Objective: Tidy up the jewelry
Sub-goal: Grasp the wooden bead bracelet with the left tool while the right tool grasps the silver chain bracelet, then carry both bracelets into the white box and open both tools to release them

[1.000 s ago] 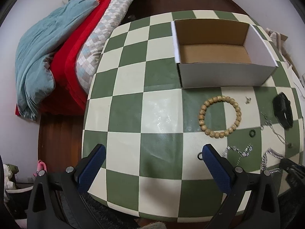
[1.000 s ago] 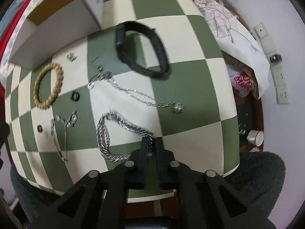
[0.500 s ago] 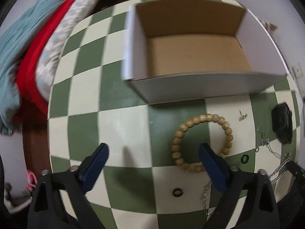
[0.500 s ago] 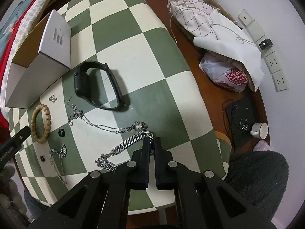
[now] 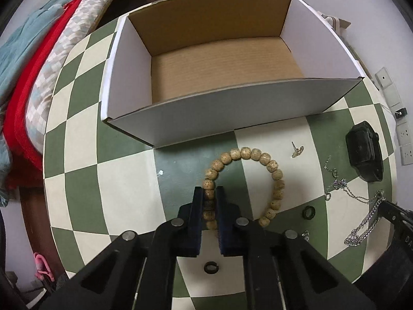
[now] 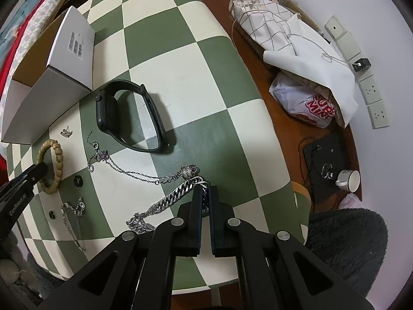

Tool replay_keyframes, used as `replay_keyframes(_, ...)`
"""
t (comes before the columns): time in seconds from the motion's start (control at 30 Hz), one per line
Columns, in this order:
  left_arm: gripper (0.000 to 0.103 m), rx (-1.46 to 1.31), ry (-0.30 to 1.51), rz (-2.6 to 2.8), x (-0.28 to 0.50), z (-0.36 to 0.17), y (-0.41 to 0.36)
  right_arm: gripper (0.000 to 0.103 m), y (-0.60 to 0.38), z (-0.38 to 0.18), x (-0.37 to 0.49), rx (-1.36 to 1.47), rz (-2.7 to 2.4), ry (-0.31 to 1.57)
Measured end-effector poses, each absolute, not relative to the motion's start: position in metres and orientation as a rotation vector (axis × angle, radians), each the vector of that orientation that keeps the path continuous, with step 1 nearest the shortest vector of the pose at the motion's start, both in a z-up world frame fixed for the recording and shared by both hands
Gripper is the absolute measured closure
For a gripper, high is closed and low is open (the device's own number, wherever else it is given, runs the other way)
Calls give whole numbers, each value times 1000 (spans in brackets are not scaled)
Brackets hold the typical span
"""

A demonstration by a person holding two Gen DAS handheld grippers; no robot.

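Clamping the tan wooden bead bracelet (image 5: 260,165) on its left arc, your left hand-held gripper (image 5: 209,193) has its pads pressed together on the beads, just in front of the empty white cardboard box (image 5: 232,118) on the green-and-cream checkered bench (image 5: 124,180). Your right hand-held gripper (image 6: 204,193) is pinched shut on one end of the heavy silver curb chain (image 6: 167,201), near the black smartwatch (image 6: 108,113).

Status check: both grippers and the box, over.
Left gripper shut on tan wooden bead bracelet. Right gripper shut on heavy silver curb chain. White cardboard box empty, path clear.
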State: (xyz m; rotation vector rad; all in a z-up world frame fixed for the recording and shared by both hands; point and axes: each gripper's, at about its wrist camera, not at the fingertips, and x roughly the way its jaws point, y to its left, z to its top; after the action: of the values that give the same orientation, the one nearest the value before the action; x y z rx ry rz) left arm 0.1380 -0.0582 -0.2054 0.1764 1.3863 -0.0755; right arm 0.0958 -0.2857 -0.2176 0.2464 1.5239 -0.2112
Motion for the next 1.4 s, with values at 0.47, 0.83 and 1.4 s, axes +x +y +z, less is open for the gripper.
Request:
replay_keyframes(0.47, 97, 103, 1271, -79, 113, -144, -33, 99, -274, -177, 87, 316, -77, 1448)
replay_keyframes(0.83, 97, -27, 1110, -122, 128, -61, -23, 99, -241, -90, 109, 296, 40, 1286)
replay_keyframes(1.4, 97, -149, 1141, -139, 232, -50, -7, 99, -171, -48, 224, 218, 163, 1185)
